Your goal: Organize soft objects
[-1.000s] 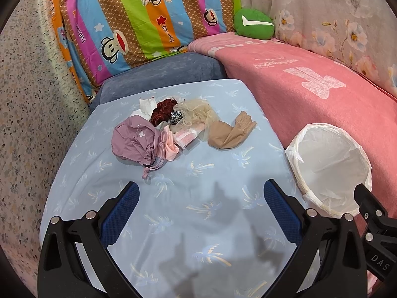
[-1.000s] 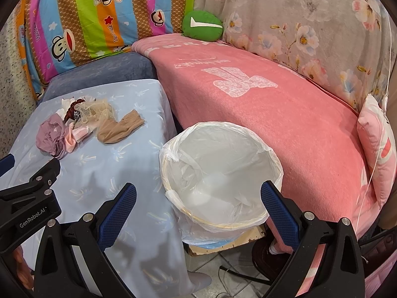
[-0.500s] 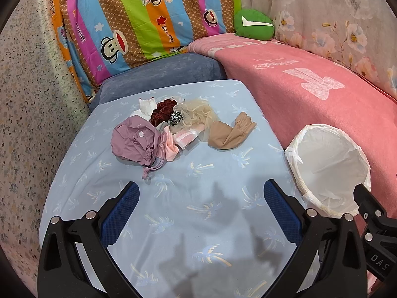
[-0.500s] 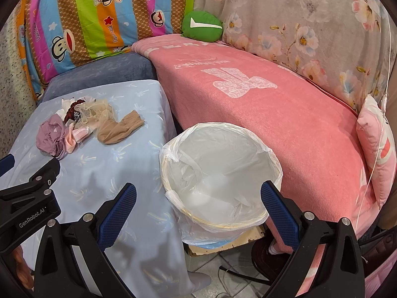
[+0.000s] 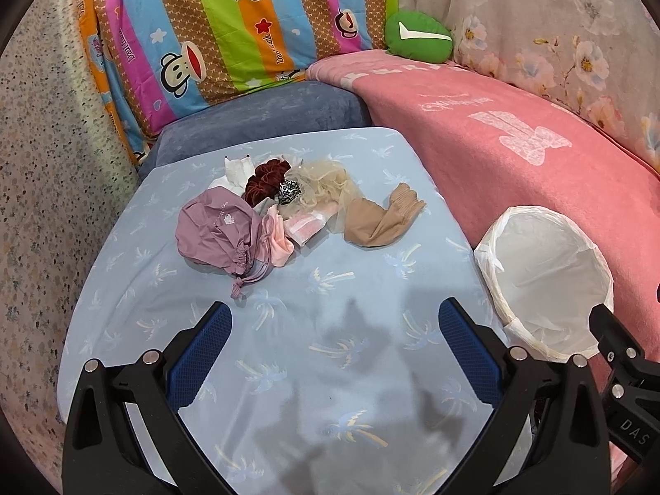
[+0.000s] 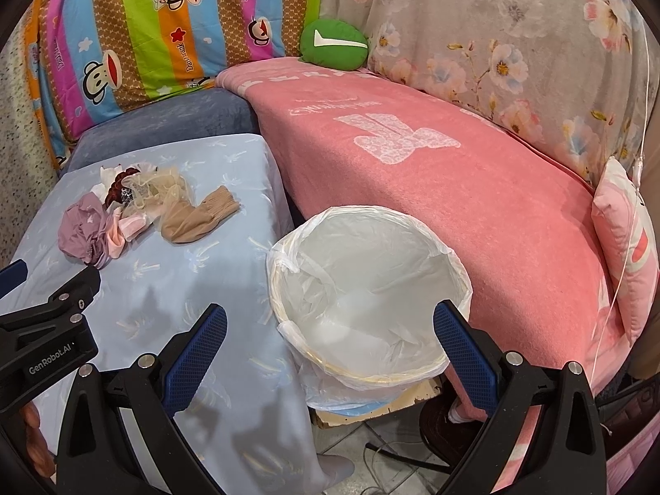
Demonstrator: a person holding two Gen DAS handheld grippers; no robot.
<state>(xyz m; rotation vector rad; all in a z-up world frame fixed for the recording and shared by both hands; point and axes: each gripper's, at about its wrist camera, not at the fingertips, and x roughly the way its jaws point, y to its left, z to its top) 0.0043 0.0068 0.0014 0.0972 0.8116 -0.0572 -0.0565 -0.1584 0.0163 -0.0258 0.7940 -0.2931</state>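
A heap of soft things lies at the far side of the light blue table (image 5: 330, 330): a mauve drawstring pouch (image 5: 218, 231) (image 6: 80, 229), a dark red scrunchie (image 5: 264, 179), pale netting (image 5: 326, 181), pink cloth (image 5: 305, 227) and tan stockings (image 5: 379, 222) (image 6: 198, 218). A white-lined basket (image 6: 363, 284) (image 5: 544, 272) stands right of the table, with nothing inside. My left gripper (image 5: 334, 350) hovers open over the near table, short of the heap. Open as well, my right gripper (image 6: 330, 354) hangs above the basket's near rim.
A pink blanket (image 6: 433, 173) covers the sofa behind the basket, with a green cushion (image 6: 334, 45) and a striped monkey-print pillow (image 5: 231, 29) at the back. A pink pillow (image 6: 627, 239) sits far right. Cables lie on the tiled floor (image 6: 383, 445) below.
Both views have crept slightly; the heap and basket sit a touch lower in frame. Nothing was grasped or moved.
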